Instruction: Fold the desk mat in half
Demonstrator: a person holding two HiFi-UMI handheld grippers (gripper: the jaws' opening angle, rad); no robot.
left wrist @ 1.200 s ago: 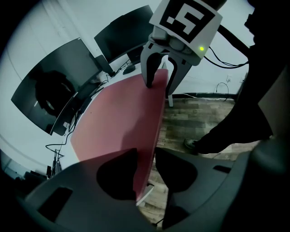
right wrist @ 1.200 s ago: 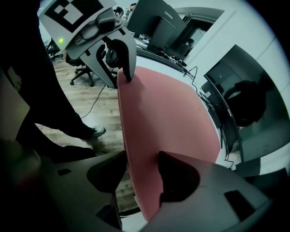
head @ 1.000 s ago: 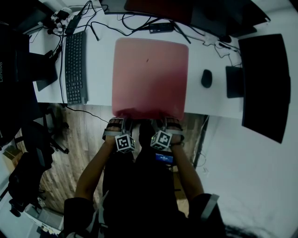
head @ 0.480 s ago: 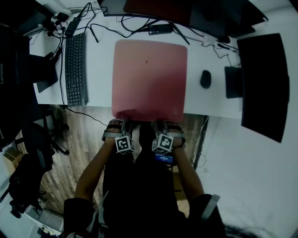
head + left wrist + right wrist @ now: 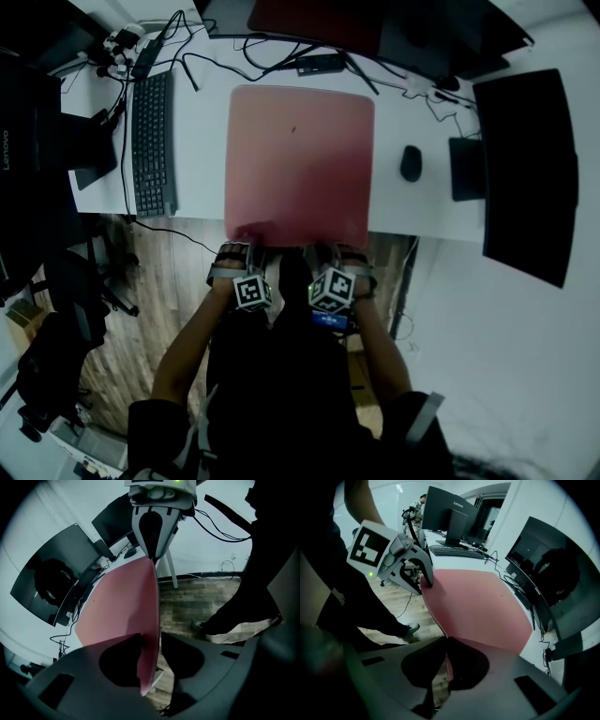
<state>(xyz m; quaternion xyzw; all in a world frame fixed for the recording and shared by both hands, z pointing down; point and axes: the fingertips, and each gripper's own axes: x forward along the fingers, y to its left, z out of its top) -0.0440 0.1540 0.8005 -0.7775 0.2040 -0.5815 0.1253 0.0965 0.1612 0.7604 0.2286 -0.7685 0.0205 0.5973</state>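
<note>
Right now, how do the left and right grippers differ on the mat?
Jaws: on the left gripper they stand apart and have just been opening; on the right gripper they are shut. Grip: the left gripper only straddles the desk mat edge; the right gripper pinches it. Both sit at the mat's near edge.

1. Head view is shot from high overhead, aimed steeply down at the desk point(image 5: 202, 141) and wood floor point(image 5: 173, 258), fairly far off.
2. Left gripper view is parked right at the near edge of the desk mat point(image 5: 117, 606), pointed along it.
3. Right gripper view is set just as close, faced across the mat toward the monitors point(image 5: 543, 569).
4. The mat's caught in all three.
</note>
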